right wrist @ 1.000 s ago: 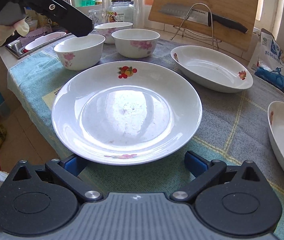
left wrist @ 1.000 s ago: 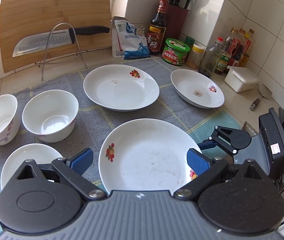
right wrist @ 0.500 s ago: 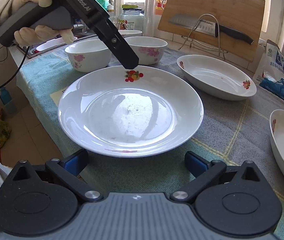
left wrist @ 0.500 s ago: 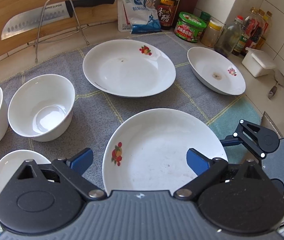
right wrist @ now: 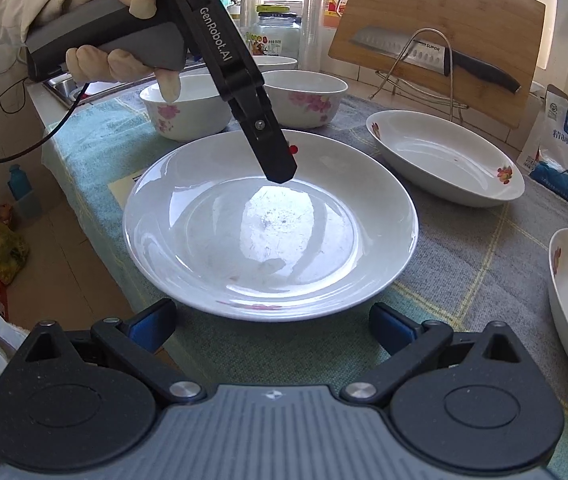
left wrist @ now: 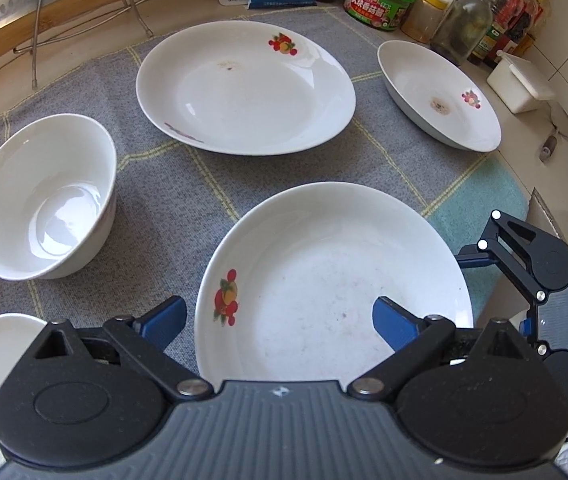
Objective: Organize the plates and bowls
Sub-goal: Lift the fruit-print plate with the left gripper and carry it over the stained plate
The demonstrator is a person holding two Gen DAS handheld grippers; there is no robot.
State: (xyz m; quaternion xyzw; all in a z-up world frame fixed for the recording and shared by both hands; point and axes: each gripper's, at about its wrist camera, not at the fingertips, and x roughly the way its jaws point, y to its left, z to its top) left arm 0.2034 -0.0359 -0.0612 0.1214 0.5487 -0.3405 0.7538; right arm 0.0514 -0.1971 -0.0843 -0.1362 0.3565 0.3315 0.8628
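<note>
Now both grippers, left (left wrist: 277,318) and right (right wrist: 271,324), jaws apart, flank the near plate (left wrist: 332,280); next, pinch its six-o'clock rim.

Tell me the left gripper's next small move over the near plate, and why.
Probably ease the left gripper down so its open jaws straddle the near plate's rim beside the fruit print, then close. One finger already hangs over the plate's well; nothing is gripped yet.

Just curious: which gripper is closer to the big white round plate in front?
Left. The left gripper hangs right over the big white round plate; the right gripper waits open just off its near rim.
</note>
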